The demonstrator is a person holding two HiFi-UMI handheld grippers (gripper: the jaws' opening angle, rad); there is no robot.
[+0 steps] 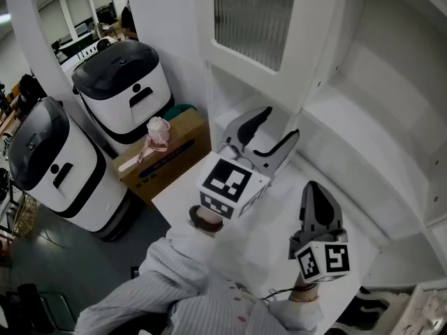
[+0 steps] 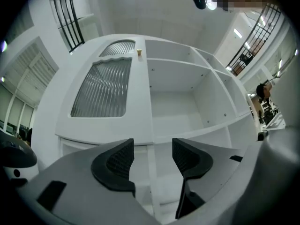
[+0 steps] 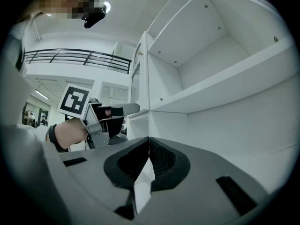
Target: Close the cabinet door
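Observation:
The white cabinet door (image 1: 279, 82) with a ribbed glass pane (image 2: 101, 88) stands swung out from the open white cabinet (image 1: 363, 152). My left gripper (image 1: 283, 123) is open just below the door's lower corner, with nothing pressed between its pads. In the left gripper view the door's free edge (image 2: 150, 102) runs upright in line with the gap of the left gripper (image 2: 152, 161), and I cannot tell whether anything touches. My right gripper (image 1: 312, 187) is shut and empty, low over the cabinet's shelf, to the right of the left one. In the right gripper view the right gripper (image 3: 149, 142) faces the shelves, with the left gripper (image 3: 133, 109) off to its left.
Two white-and-black machines (image 1: 122, 82) (image 1: 49, 162) stand on the floor at the left. A cardboard box (image 1: 171, 152) with a pink item on it sits beside the cabinet. Bare shelves and dividers (image 2: 187, 102) fill the cabinet's inside.

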